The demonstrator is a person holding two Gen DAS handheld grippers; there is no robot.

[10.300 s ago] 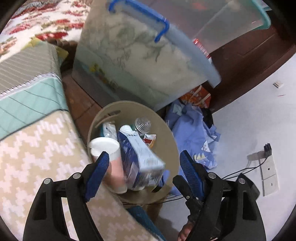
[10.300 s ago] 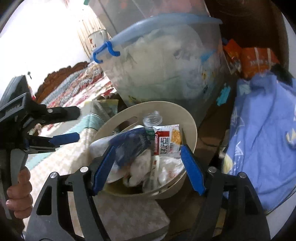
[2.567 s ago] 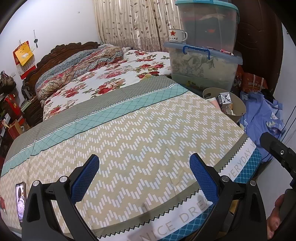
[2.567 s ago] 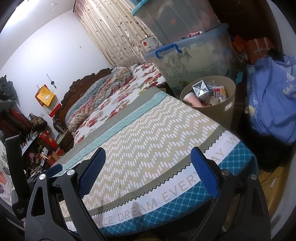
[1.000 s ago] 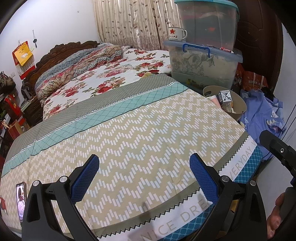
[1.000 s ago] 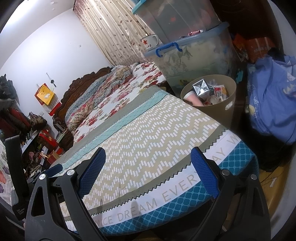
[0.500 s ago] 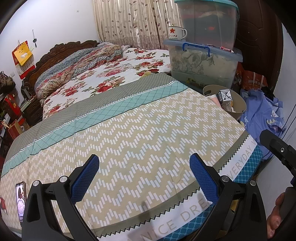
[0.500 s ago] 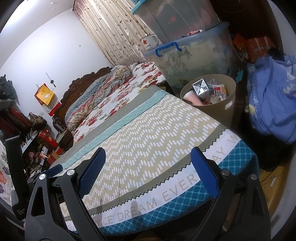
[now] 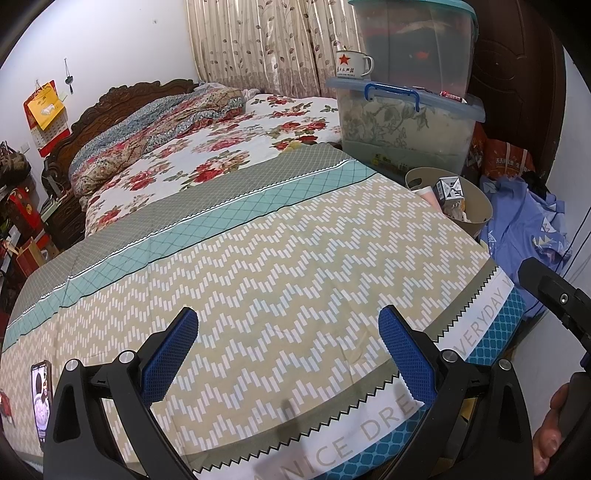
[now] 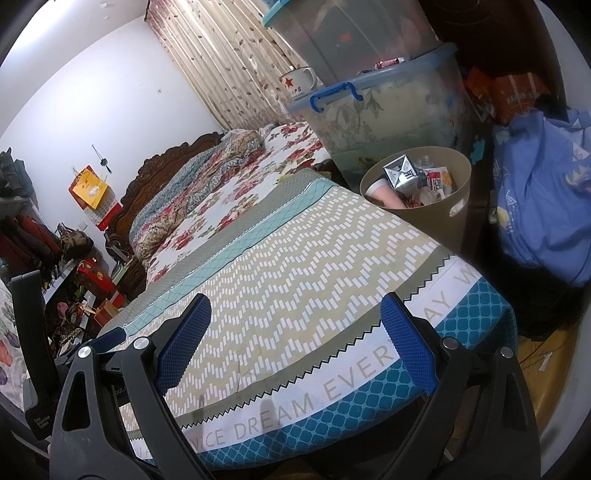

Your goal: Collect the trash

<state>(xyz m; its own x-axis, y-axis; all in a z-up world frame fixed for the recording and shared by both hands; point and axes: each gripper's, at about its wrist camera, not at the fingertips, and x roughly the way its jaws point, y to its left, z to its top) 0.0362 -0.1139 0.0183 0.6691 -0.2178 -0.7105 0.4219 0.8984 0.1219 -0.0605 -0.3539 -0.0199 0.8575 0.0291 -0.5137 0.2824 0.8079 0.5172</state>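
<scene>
The trash sits in a tan waste bin (image 10: 439, 218) on the floor at the far corner of the bed, just beside the mattress edge. Inside it, a crumpled silver-and-white carton (image 10: 400, 172) rides on top, with a pink cup (image 10: 382, 194) lying against the near wall, a clear bottle mouth (image 10: 423, 162) behind, and red-and-yellow wrappers (image 10: 437, 181) to the right. From the left wrist view the same bin (image 9: 480, 210) shows only its rim and far wall above the quilt, the carton (image 9: 448, 188) poking up.

Behind the bin stand 2 stacked plastic storage boxes — the lower one (image 10: 388, 107) with a blue handle, the upper one (image 10: 351, 29) with a teal lid. A white enamel mug (image 9: 351, 65) with a red star rests on the lower box's lid. A heap of blue cloth (image 10: 539, 206) lies to the right of the bin.

The zigzag-patterned quilt (image 9: 288, 258) covers the near half of the bed; a phone (image 9: 40, 395) lies on it at the left edge.

Both tools hang above the foot of the bed, well apart from the bin. The left gripper (image 9: 290, 354) has its blue pads spread wide with nothing between them — and the right gripper (image 10: 295, 339) is spread the same way, likewise empty.
</scene>
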